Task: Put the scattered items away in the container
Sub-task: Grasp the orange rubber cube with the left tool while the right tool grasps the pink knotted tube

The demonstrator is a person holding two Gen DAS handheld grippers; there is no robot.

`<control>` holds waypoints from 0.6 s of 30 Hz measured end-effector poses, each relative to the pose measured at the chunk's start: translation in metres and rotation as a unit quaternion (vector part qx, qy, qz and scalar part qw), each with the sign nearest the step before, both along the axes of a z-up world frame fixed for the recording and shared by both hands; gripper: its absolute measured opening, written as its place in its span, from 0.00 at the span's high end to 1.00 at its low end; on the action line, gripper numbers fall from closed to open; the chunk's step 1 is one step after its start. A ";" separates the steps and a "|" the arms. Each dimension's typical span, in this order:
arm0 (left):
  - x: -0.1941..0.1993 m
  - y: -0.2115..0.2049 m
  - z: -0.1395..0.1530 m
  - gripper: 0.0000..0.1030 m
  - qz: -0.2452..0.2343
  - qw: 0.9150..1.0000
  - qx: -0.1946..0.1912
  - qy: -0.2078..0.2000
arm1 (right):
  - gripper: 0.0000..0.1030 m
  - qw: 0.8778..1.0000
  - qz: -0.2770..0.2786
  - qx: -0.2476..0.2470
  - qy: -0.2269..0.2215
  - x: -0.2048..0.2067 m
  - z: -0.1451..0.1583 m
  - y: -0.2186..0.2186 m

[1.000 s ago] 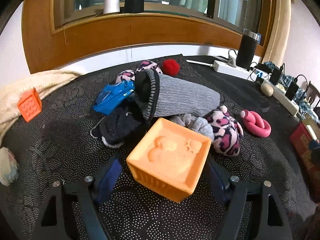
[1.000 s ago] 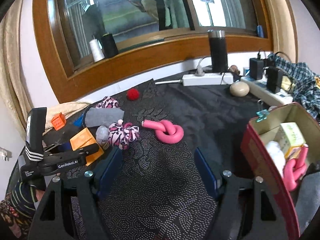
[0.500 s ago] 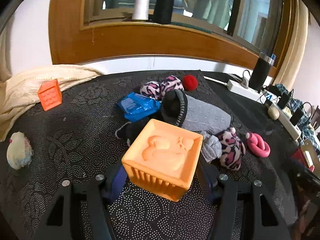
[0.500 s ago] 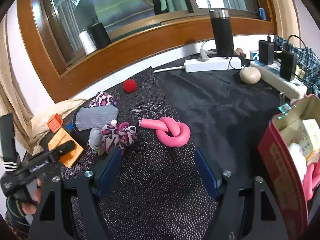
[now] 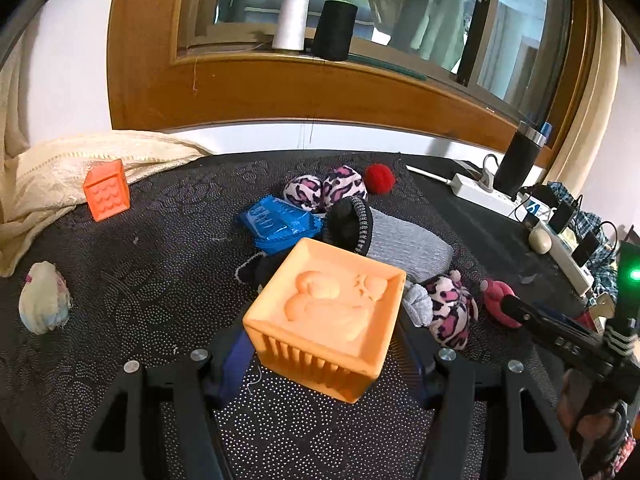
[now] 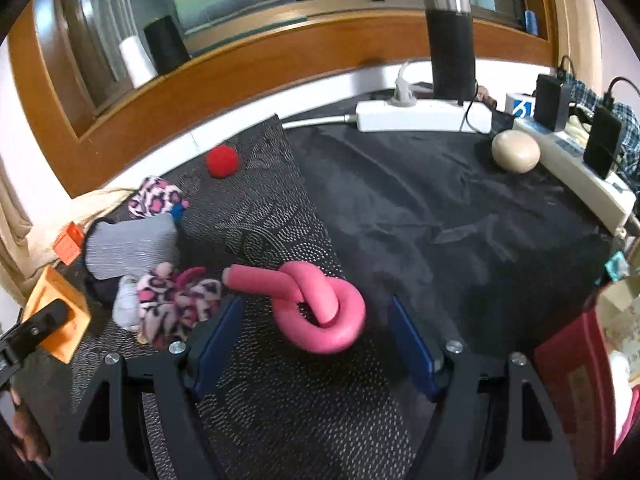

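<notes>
My left gripper (image 5: 324, 344) is shut on a big orange cube (image 5: 326, 312) with a raised animal figure on its top face, held above the dark cloth. In the right wrist view the same cube (image 6: 56, 312) shows at the far left. My right gripper (image 6: 314, 320) is open and low over the cloth, with the loop of a pink knotted foam tube (image 6: 320, 312) lying between its blue pads (image 6: 218, 332). The red box (image 6: 568, 364) stands at the right edge, partly cut off, with a pale carton inside.
A leopard plush (image 6: 176, 304), grey sock (image 6: 132, 244), blue toy (image 5: 280, 224), red pom-pom (image 6: 222, 161), small orange cube (image 5: 106, 195) and whitish plush (image 5: 44, 304) lie on the cloth. Power strips (image 6: 424, 116), chargers, a black flask (image 6: 450, 40) and a beige stone (image 6: 516, 150) line the back right.
The left gripper has lifted the orange cube up and away from the pile. The right gripper has come forward and down, so the pink knot now lies between its open fingers.
</notes>
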State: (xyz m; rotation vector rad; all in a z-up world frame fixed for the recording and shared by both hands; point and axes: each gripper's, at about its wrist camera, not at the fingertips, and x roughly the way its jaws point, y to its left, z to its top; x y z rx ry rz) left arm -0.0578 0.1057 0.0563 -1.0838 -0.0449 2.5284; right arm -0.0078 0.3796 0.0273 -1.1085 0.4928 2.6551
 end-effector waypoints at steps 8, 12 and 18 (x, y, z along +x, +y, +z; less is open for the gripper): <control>0.001 0.004 -0.002 0.37 -0.005 1.000 0.000 -0.005 | 0.25 1.000 0.020 -0.013 -0.016 -0.009 -0.008 0.001; 0.003 0.006 -0.002 0.37 -0.008 1.000 0.000 -0.007 | 0.24 0.999 0.027 -0.012 -0.020 -0.011 -0.010 -0.001; 0.004 0.008 -0.002 0.37 -0.010 1.000 0.000 -0.006 | 0.45 1.000 0.013 0.001 -0.007 -0.005 -0.005 0.000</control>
